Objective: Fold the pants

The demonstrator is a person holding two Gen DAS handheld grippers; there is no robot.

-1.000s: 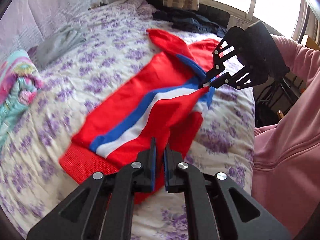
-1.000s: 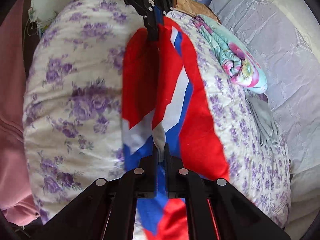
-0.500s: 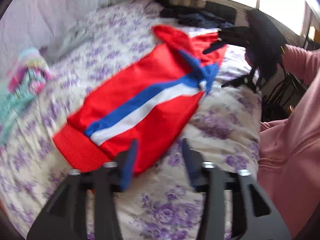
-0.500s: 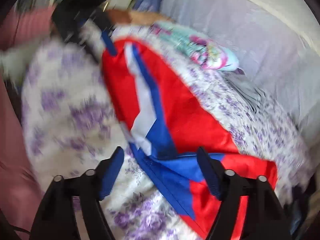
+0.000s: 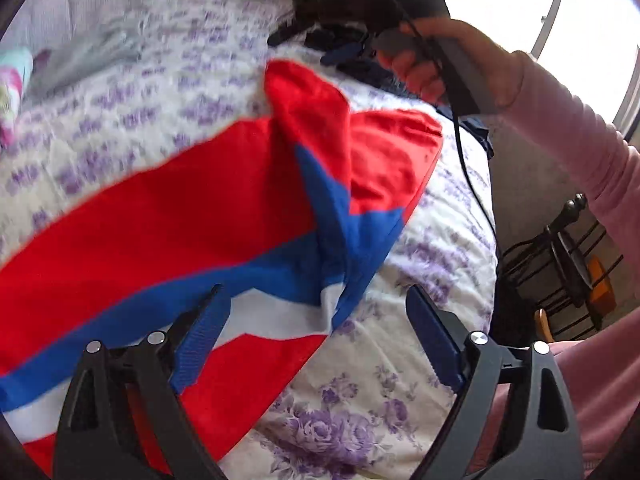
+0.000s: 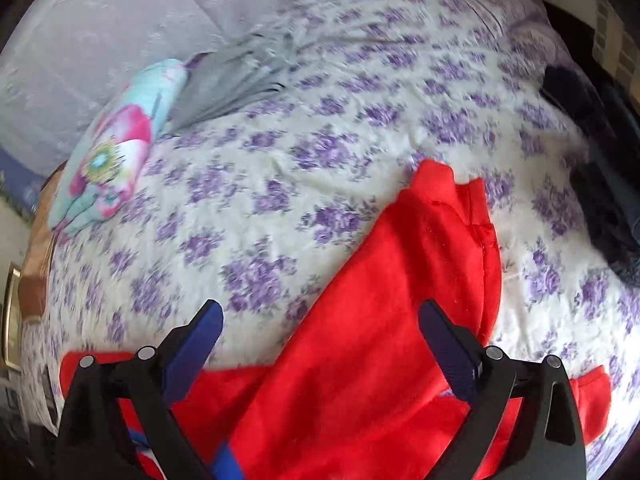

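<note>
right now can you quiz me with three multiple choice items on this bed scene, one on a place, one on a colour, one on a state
1. Where do the red pants with the blue and white stripe lie?
A. on the purple-flowered bedspread
B. on a chair
C. on the floor

2. What colour is the folded garment beside the turquoise and pink floral bundle?
A. yellow
B. grey
C. black

3. How do the fingers of the left gripper and right gripper stand?
A. both shut on cloth
B. one shut, one open
C. both open, holding nothing

Answers:
1 A, the pants spread flat over the flowered cover.
2 B, pale grey cloth lies next to the bundle.
3 C, both pairs of blue fingers have just been opening and stand wide above the pants, clamping no fabric.
</note>
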